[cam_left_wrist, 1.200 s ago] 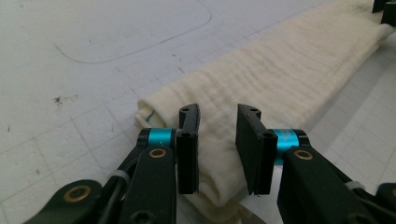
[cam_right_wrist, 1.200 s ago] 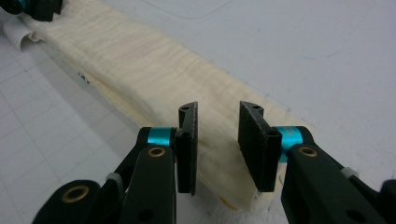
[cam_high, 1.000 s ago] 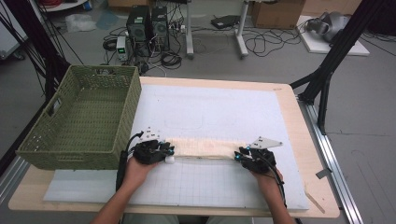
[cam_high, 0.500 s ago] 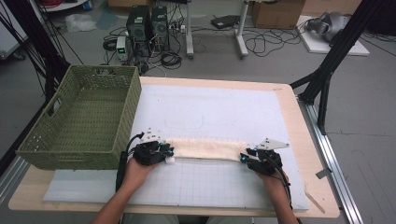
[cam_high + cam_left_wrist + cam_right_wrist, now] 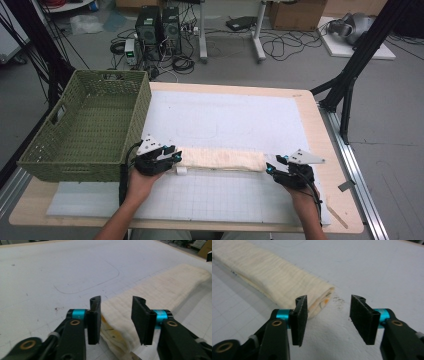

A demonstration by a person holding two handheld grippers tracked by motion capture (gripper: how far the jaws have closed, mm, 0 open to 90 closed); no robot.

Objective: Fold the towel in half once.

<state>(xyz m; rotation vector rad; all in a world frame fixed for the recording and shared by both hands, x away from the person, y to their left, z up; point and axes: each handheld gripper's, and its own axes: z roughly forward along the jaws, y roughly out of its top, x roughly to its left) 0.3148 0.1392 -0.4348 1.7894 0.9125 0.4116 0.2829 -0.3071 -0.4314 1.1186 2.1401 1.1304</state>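
Now we hold our left gripper [image 5: 176, 159] at one end of a long folded cream cloth [image 5: 222, 159]. Its jaws have just been opening. In the left gripper view [image 5: 116, 312] they stand apart, and the cloth end lies between them, but the pads do not press on it. Our right gripper [image 5: 269, 169] sits at the other end of the cloth. Its jaws have just been opening too. In the right gripper view [image 5: 328, 312] the gap holds nothing, and the cloth end lies just beside the left jaw. A green woven basket [image 5: 75, 150] stands just beside our left gripper, on the far side from the cloth. Everything rests on a white mat [image 5: 225, 200].
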